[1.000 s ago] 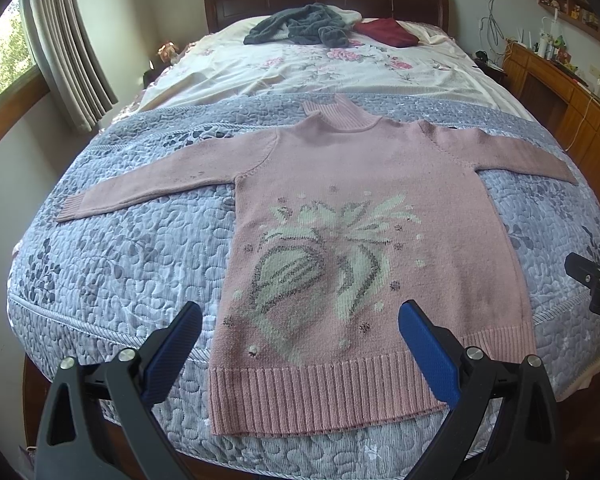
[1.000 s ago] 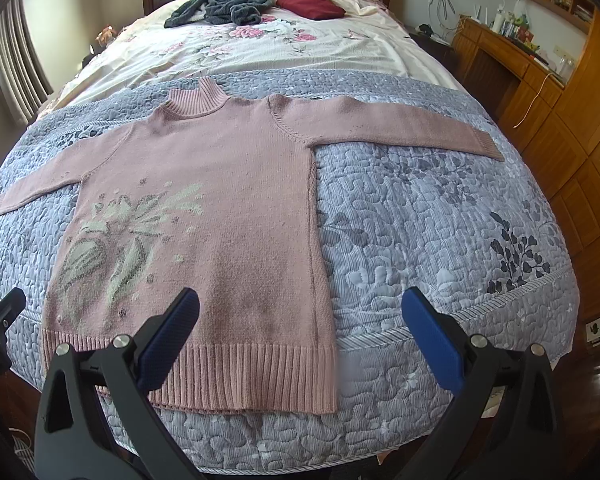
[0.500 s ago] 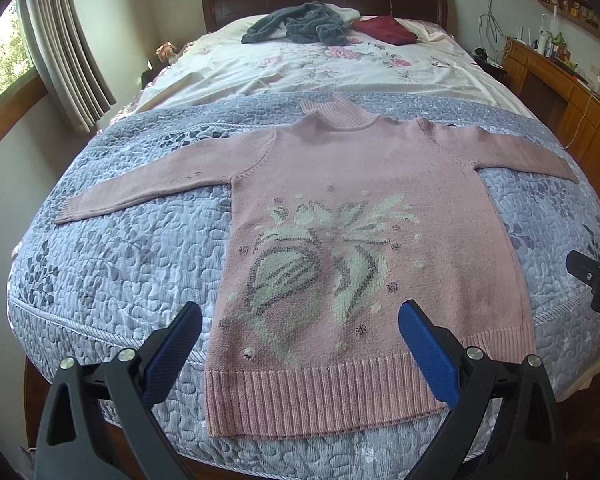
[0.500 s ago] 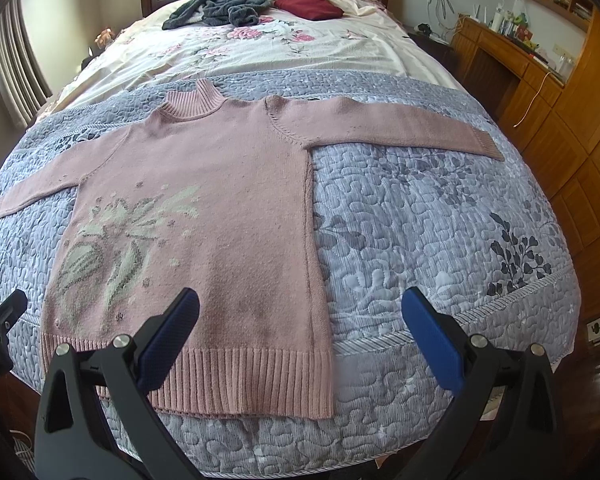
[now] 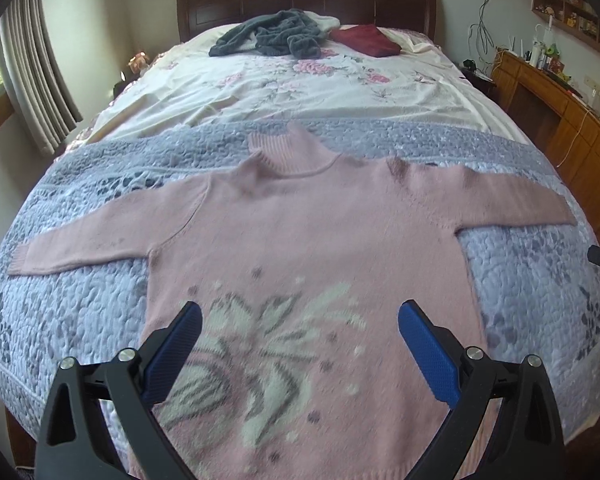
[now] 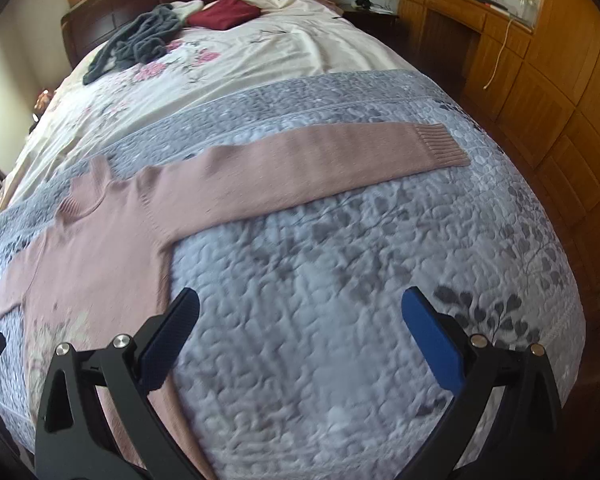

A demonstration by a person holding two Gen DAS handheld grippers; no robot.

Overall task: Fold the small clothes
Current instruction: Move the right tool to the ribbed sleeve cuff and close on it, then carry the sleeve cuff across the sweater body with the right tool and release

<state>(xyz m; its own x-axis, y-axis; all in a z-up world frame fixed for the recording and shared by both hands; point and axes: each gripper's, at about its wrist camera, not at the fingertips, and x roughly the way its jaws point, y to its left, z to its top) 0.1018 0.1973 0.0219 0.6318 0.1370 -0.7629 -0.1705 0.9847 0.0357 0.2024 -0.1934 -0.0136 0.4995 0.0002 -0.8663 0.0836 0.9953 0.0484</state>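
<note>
A pink knitted sweater (image 5: 308,240) with a pale flower pattern lies flat and face up on the grey quilt (image 5: 100,304), both sleeves spread sideways. My left gripper (image 5: 300,320) hovers open over the sweater's chest, nothing between its blue pads. In the right wrist view the sweater (image 6: 100,248) fills the left side and its right sleeve (image 6: 320,160) stretches toward the bed's right edge. My right gripper (image 6: 300,316) stands open above bare quilt (image 6: 340,280), in front of that sleeve and beside the body's side seam.
A dark grey garment (image 5: 272,36) and a folded dark red one (image 5: 366,40) lie near the headboard on a floral sheet (image 5: 300,88). Wooden cabinets (image 6: 540,80) line the right side. Curtains (image 5: 36,80) hang at the left.
Both grippers have moved forward over the bed, so the sweater looks larger. The right gripper has also swung right toward the outstretched sleeve. The sweater itself has not moved.
</note>
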